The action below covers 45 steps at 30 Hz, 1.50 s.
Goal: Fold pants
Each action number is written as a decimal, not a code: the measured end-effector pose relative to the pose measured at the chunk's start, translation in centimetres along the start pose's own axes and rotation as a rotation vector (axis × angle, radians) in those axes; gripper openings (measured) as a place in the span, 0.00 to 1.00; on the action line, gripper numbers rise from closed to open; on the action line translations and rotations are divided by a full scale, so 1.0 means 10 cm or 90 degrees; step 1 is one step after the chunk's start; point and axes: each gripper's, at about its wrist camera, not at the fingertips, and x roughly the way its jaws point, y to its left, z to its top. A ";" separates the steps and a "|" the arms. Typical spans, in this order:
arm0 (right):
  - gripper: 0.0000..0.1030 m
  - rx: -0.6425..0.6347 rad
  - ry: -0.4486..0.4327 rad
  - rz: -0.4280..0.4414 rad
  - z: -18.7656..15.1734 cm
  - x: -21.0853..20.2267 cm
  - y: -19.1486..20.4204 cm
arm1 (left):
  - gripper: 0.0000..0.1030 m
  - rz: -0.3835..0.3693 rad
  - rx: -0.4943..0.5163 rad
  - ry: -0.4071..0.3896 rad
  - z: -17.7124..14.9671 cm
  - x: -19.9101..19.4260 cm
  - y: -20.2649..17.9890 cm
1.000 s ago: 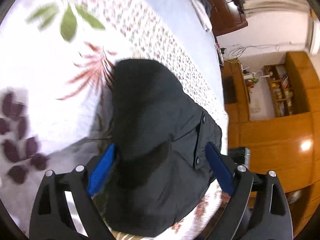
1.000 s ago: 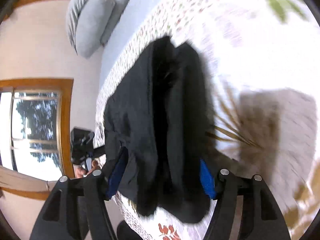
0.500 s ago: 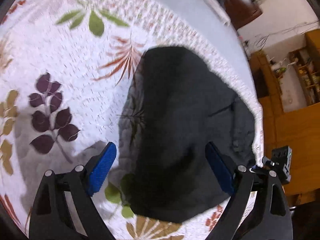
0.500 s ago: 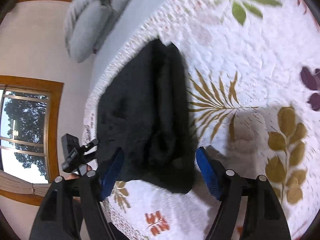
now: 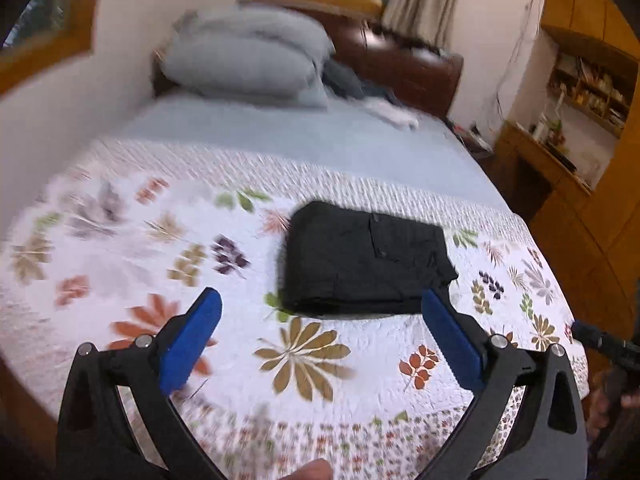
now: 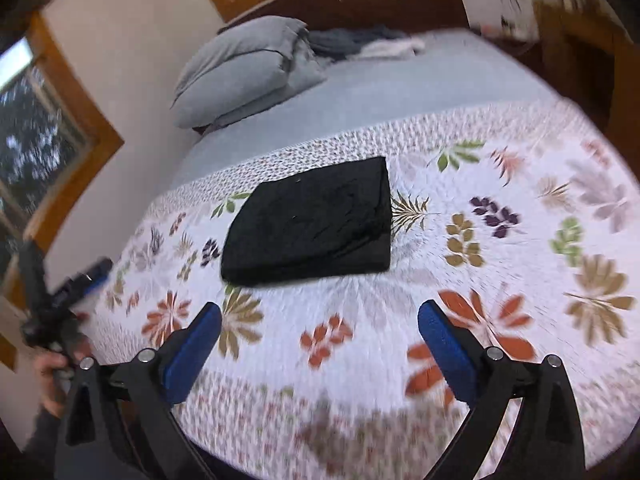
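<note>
Pants [image 5: 366,258]: black, folded into a flat rectangular bundle, lying on the quilt [image 5: 140,248] toward its far edge, pocket side up in the left view. Left gripper [image 5: 320,312]: nearest, above the quilt's near edge, fingers wide apart, holding nothing, well short of the bundle. Right gripper [image 6: 318,322]: likewise above the near edge, fingers spread, empty; pants [image 6: 312,222] lie beyond it, apart. Quilt: white, leaf and flower print, small-patterned border, covering the near part of the bed. Sheet [image 5: 280,136]: pale blue, past the quilt's far edge. Pillows [image 5: 244,60]: grey, stacked at the bed's far left corner. Headboard [image 5: 412,68]: dark wood, farthest, clothes heaped before it.
</note>
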 end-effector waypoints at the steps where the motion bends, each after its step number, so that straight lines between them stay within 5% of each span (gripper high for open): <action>1: 0.96 -0.020 -0.014 -0.020 -0.10 -0.19 0.15 | 0.97 0.001 0.001 -0.012 -0.01 -0.23 -0.06; 5: 0.96 -0.066 -0.060 -0.078 -0.37 -0.82 0.57 | 0.97 0.037 0.023 -0.025 -0.16 -0.98 -0.29; 8: 0.96 -0.056 -0.068 -0.062 -0.55 -1.16 0.74 | 0.97 0.037 0.038 -0.011 -0.34 -1.41 -0.51; 13: 0.96 -0.064 -0.061 -0.050 -0.74 -1.63 0.86 | 0.97 0.071 0.088 0.023 -0.65 -1.80 -0.79; 16: 0.96 -0.058 -0.052 -0.077 -0.79 -1.83 0.88 | 0.97 0.063 0.065 0.039 -0.74 -2.00 -0.81; 25: 0.96 -0.073 -0.086 -0.085 -0.90 -2.32 1.23 | 0.97 0.102 0.030 0.003 -0.69 -2.60 -0.82; 37: 0.96 -0.100 -0.099 -0.075 -0.90 -2.39 1.45 | 0.97 0.056 0.019 -0.003 -0.75 -2.77 -0.89; 45: 0.96 -0.098 -0.084 -0.074 -0.80 -2.22 1.41 | 0.97 0.091 0.026 -0.010 -0.71 -2.64 -0.88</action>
